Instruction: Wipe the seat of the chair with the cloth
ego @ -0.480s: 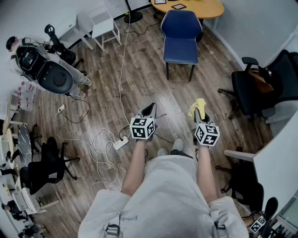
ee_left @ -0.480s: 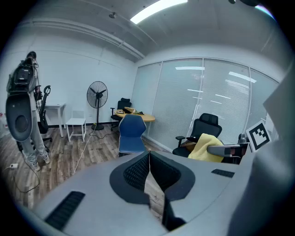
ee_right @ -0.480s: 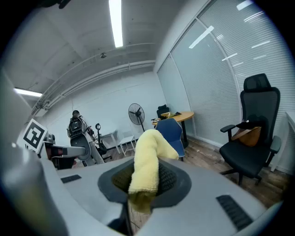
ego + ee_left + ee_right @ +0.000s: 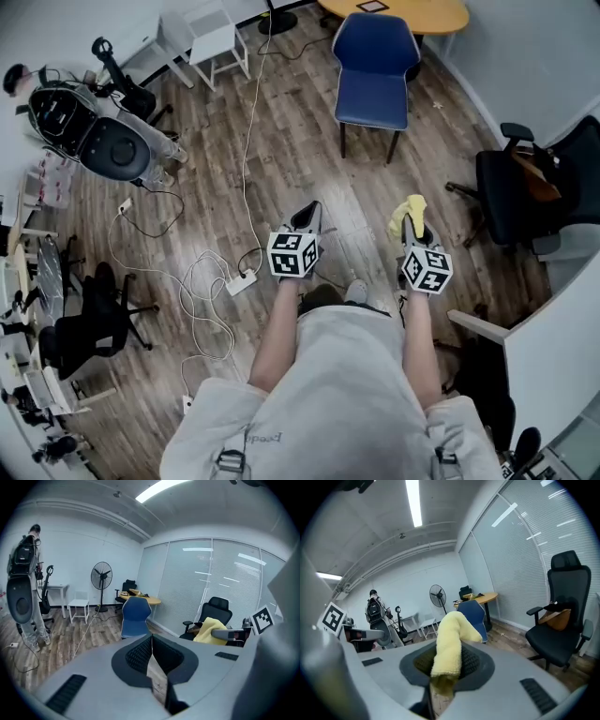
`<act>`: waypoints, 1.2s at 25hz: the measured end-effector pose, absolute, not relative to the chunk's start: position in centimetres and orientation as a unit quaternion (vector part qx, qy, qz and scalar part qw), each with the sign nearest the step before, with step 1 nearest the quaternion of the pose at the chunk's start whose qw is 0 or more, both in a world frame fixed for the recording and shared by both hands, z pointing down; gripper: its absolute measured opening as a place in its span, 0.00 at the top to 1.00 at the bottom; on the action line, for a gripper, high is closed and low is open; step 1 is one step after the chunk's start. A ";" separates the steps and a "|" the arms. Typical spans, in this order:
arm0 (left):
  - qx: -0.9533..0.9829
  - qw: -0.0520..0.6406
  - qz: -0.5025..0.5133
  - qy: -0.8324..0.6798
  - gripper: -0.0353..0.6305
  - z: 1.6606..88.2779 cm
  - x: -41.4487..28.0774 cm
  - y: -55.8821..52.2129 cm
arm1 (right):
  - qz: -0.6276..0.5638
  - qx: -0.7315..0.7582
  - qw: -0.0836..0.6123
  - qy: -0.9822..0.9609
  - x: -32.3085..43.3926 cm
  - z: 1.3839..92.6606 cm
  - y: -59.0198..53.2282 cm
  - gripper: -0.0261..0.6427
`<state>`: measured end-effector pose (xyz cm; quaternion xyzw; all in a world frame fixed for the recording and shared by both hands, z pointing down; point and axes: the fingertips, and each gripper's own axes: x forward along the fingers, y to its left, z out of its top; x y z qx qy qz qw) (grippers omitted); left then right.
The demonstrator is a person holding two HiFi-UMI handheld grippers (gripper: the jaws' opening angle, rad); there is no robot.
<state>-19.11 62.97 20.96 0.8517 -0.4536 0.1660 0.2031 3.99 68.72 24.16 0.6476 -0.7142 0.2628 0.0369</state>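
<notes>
Much too limp to push, seemingly: clamps soft, light yellow terry cloth (image 4: 451, 634) by bunched end in right gripper (image 4: 444, 679); left gripper (image 4: 152, 641) clenched, empty.

Blue chair with bare seat, yellow cloth held well short of it

The chair (image 4: 374, 67) has a blue padded back and seat on thin dark legs. It stands upright just beside the wooden table (image 4: 424, 15), with its back toward the table and its seat facing away from it, and nothing lies on the seat. The cloth (image 4: 449, 641) is a soft yellow fleecy piece, bunched and folded over. It is pinched between the jaws of the right gripper (image 4: 443, 670), well apart from the table, on the chair's open side.
</notes>
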 end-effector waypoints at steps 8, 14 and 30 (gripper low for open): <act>0.836 0.213 0.178 -0.474 0.91 22.4 -19.9 59.7 | 0.274 0.629 0.015 -0.727 3.7 24.7 65.0 0.85; 0.841 0.221 0.179 -0.460 0.91 23.1 -18.8 54.5 | 0.275 0.646 0.024 -0.712 5.0 25.0 61.0 0.84; 0.867 0.261 0.180 -0.385 0.91 24.3 -13.9 31.5 | 0.284 0.713 0.063 -0.637 10.1 24.9 45.0 0.84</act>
